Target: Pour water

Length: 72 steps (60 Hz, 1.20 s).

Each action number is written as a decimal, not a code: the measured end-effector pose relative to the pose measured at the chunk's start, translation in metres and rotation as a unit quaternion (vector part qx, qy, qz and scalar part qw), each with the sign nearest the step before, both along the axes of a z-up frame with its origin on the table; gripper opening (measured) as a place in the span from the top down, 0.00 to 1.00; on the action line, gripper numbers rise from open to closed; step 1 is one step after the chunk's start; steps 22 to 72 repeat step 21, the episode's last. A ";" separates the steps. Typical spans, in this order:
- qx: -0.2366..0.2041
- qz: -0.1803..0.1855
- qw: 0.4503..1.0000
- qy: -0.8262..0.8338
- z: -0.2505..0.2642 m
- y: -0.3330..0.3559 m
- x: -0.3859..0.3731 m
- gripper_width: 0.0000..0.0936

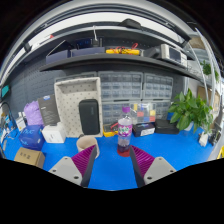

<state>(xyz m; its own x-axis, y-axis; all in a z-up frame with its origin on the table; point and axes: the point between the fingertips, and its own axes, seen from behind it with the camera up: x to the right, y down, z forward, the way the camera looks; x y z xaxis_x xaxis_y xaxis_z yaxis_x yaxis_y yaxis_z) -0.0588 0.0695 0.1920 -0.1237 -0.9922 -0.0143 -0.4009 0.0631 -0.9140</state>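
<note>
A clear plastic bottle (124, 131) with a pink cap and dark liquid at its bottom stands upright on the blue table (112, 170), just beyond my fingertips and a little right of the middle. A beige cup (86, 142) stands to its left, behind my left finger. My gripper (111, 156) is open and empty, its purple pads (84, 160) wide apart over the bare table. Nothing is between the fingers.
A potted green plant (190, 110) stands at the right. Boxes (146, 116) sit behind the bottle. A white panel with a dark door (79, 107) stands at the back. A purple bag (33, 113), a white box (53, 131) and a cardboard box (28, 157) lie at the left.
</note>
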 end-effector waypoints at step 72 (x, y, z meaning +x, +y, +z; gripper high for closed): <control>-0.004 0.001 1.000 -0.018 0.047 0.018 -0.028 0.30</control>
